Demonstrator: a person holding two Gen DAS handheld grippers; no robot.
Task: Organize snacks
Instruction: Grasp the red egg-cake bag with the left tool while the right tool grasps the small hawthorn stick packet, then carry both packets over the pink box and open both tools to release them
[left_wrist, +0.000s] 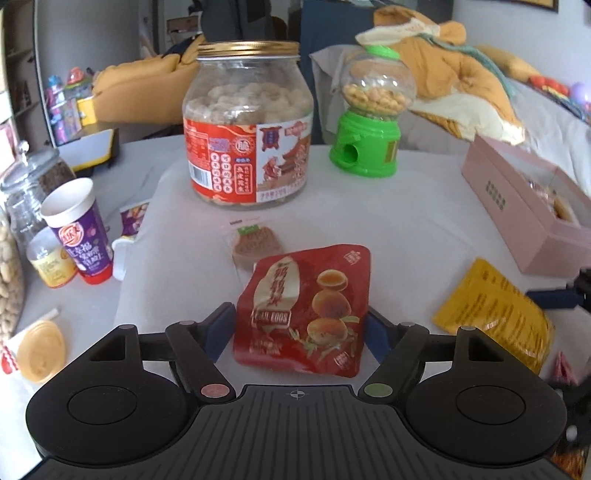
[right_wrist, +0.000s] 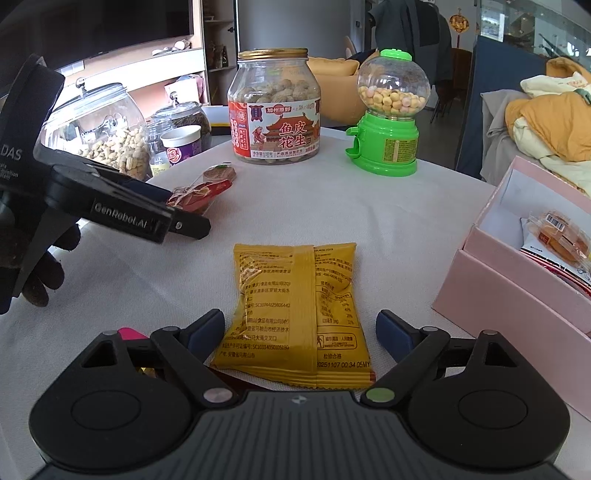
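Note:
A red snack packet (left_wrist: 306, 306) printed with eggs lies flat on the white tabletop between the blue pads of my left gripper (left_wrist: 299, 328). The jaws stand wide and the pads are not pressing on it. A yellow snack packet (right_wrist: 295, 314) lies back-side up between the fingers of my right gripper (right_wrist: 301, 330), with a gap on each side. From the right wrist view, the left gripper (right_wrist: 184, 208) hovers over the red packet (right_wrist: 199, 194) at the left, held by a gloved hand. An open pink box (right_wrist: 498, 295) at the right holds wrapped snacks.
A big gold-lidded peanut jar (left_wrist: 247, 122) and a green candy dispenser (left_wrist: 369, 110) stand at the back. A small brown packet (left_wrist: 255, 243) lies beyond the red one. A purple cup (left_wrist: 79, 232) and glass jars (right_wrist: 107, 129) crowd the left.

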